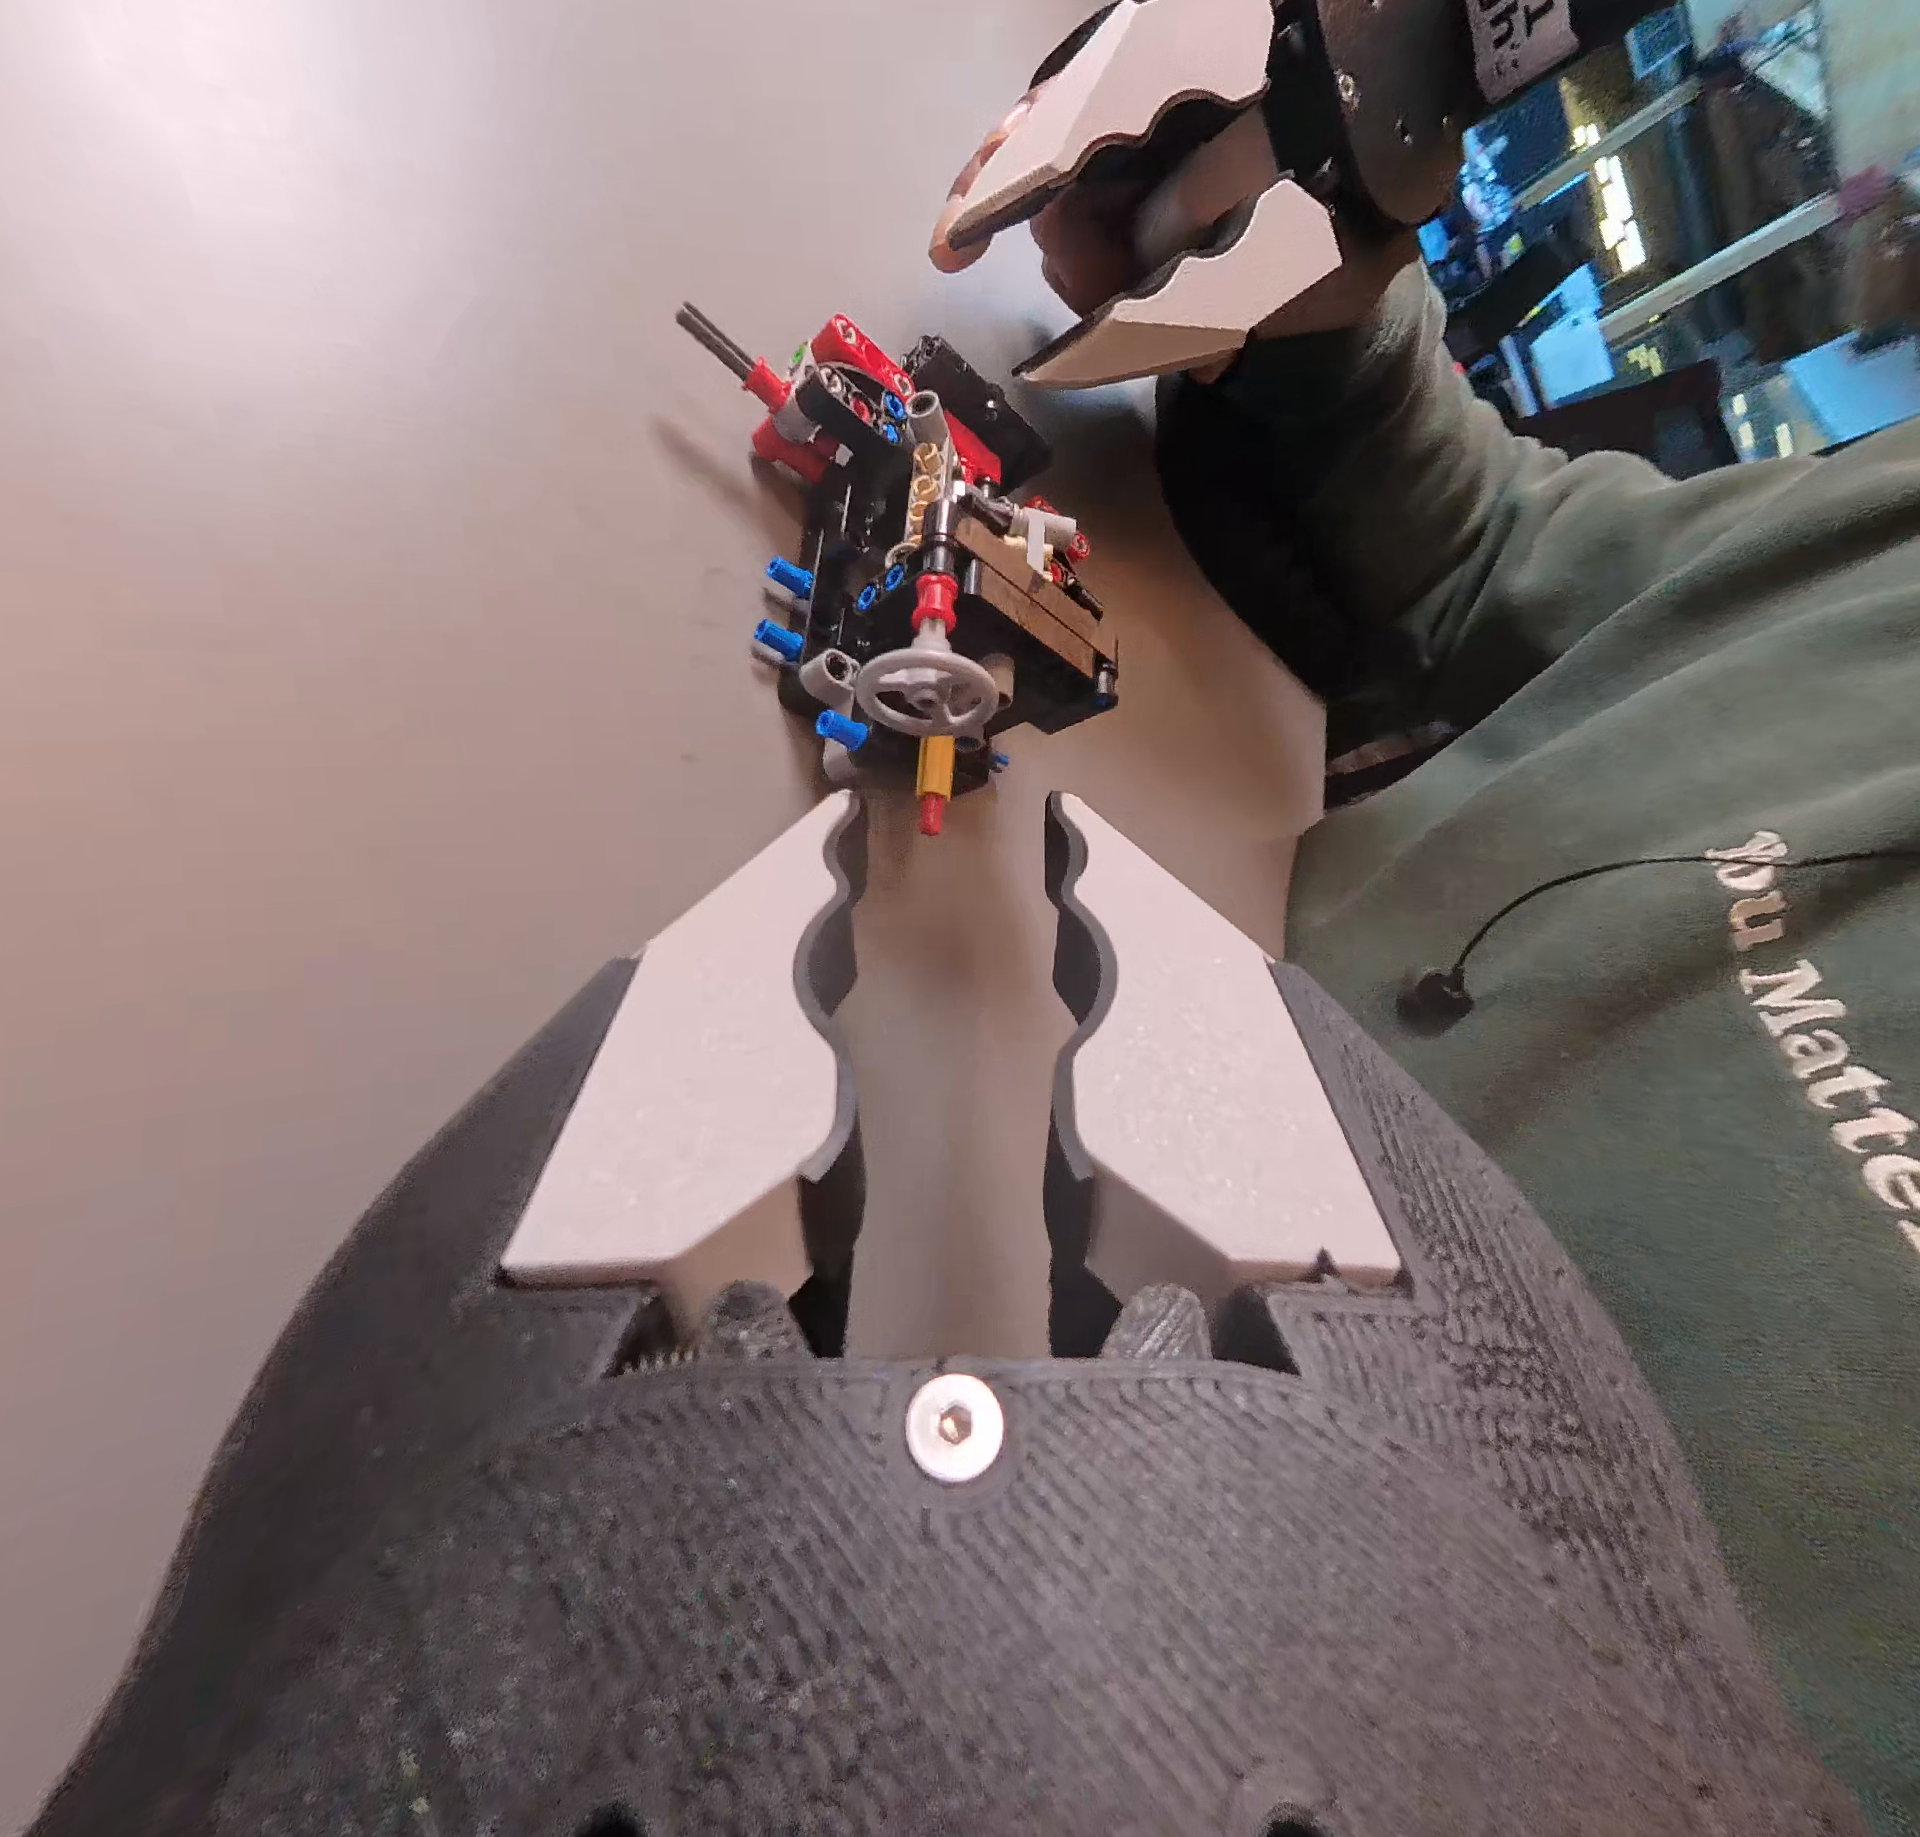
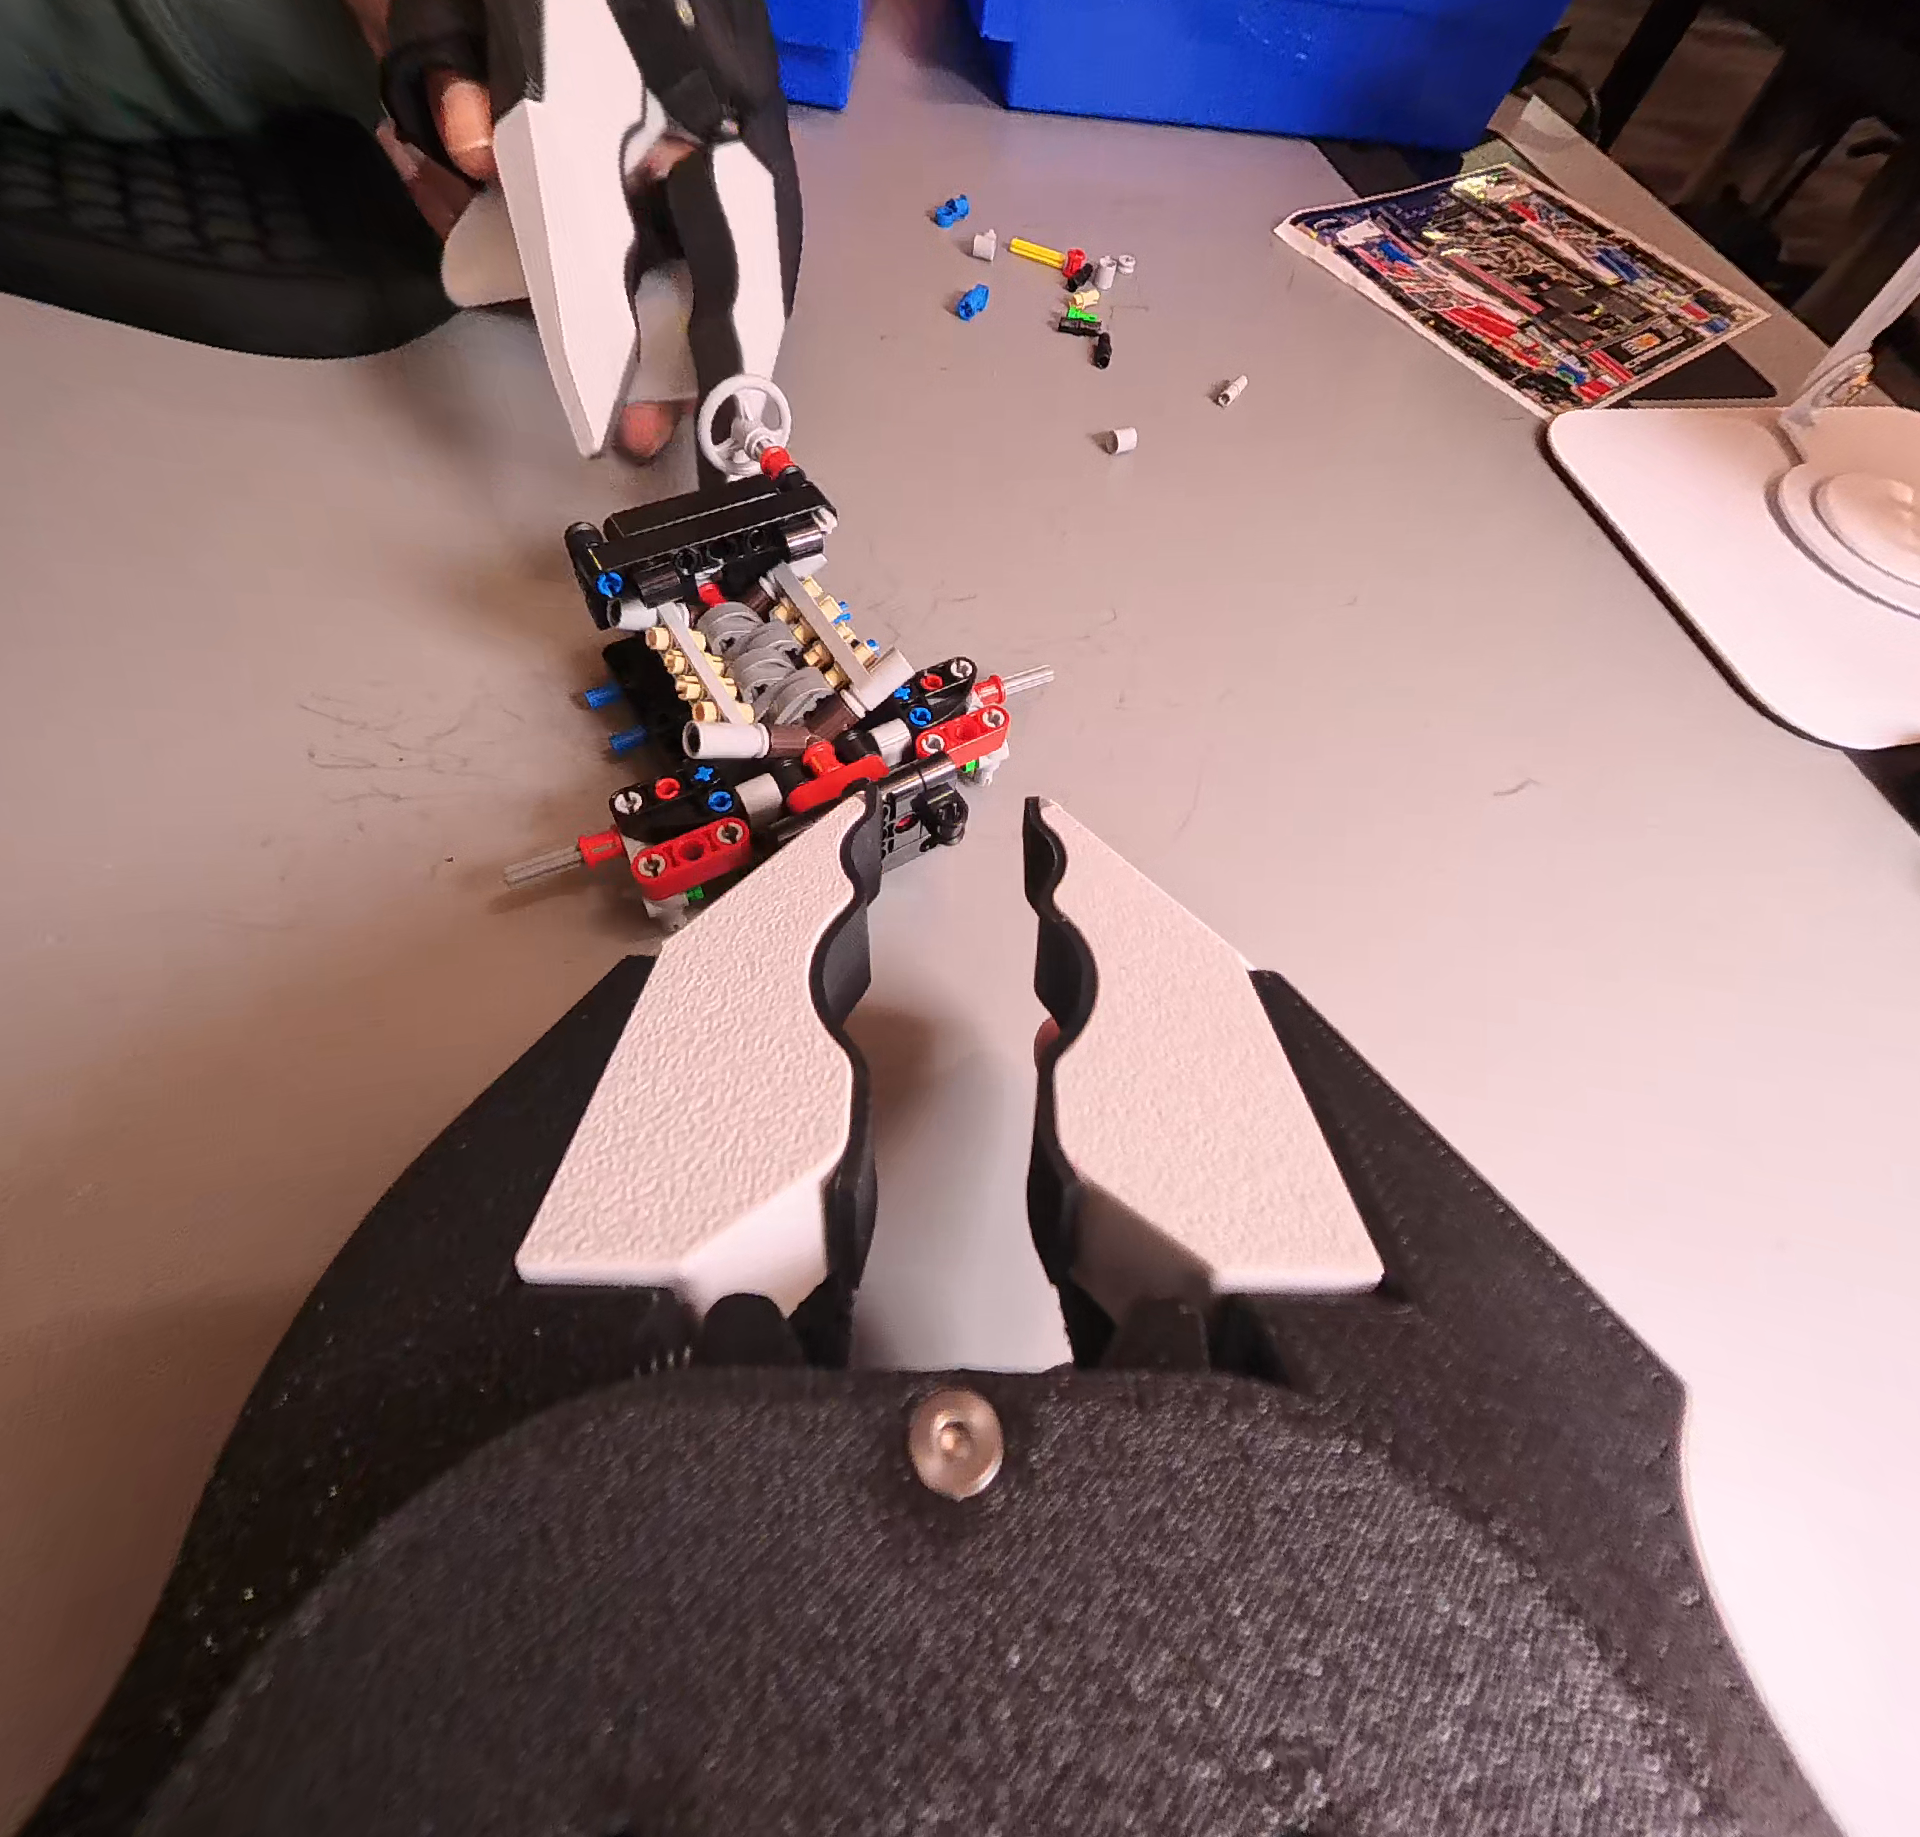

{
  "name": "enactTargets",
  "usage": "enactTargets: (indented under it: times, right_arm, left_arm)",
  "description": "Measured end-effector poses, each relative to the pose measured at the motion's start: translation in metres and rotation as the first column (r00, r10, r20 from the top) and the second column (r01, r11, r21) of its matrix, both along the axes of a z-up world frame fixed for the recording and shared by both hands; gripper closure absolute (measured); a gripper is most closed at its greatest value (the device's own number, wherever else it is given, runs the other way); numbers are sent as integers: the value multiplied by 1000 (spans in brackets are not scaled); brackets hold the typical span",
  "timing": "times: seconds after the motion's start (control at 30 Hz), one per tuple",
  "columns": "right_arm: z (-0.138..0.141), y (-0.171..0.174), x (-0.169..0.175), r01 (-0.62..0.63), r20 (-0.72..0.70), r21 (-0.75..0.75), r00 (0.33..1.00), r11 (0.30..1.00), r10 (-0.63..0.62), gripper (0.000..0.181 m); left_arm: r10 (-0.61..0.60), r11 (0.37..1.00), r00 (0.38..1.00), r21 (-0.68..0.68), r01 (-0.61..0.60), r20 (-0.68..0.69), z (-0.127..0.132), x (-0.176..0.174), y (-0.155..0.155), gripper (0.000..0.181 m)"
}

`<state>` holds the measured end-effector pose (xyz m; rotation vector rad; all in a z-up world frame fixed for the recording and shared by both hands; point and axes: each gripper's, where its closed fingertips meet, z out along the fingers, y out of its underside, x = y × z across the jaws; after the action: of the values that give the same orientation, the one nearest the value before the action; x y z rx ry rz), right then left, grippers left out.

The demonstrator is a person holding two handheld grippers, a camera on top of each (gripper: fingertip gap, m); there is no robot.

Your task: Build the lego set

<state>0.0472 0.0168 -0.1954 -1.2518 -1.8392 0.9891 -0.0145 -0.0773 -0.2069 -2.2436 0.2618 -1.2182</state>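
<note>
A partly built lego model (image 1: 925,561) of black, red and grey parts lies on the grey table; it also shows in the right wrist view (image 2: 769,686). A grey steering wheel (image 1: 923,694) sticks out at one end, seen too in the right wrist view (image 2: 744,420). My left gripper (image 1: 951,800) is open and empty, its tips just short of the wheel end. It appears far off in the right wrist view (image 2: 665,437). My right gripper (image 2: 945,808) is open and empty at the model's opposite end. It hovers over the model in the left wrist view (image 1: 987,301).
Several loose small lego parts (image 2: 1070,291) lie on the table beyond the model. An instruction sheet (image 2: 1517,281) lies at the right, blue bins (image 2: 1278,21) at the back, a white stand base (image 2: 1787,551) at the right edge. A person's green sleeve (image 1: 1455,561) is near. My right fingertips sit around 12 cm from my left ones.
</note>
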Motion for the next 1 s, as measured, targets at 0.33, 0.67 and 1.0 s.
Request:
enactTargets:
  times: [0.33, 0.67, 1.0]
  right_arm:
    - [-6, -7, 13, -71, 44, -43, 996, 997, 73, 148]
    - [-12, -21, 10, -115, 74, -114, 990, 987, 123, 137]
    - [-13, -44, 8, -161, 76, -77, 983, 984, 167, 162]
  left_arm:
    - [120, 903, 856, 414, 117, -503, 5, -9, 6, 105]
    - [37, 850, 826, 453, 270, -563, -4, 23, 29, 110]
    - [63, 821, 843, 507, 261, -535, -1, -19, 35, 119]
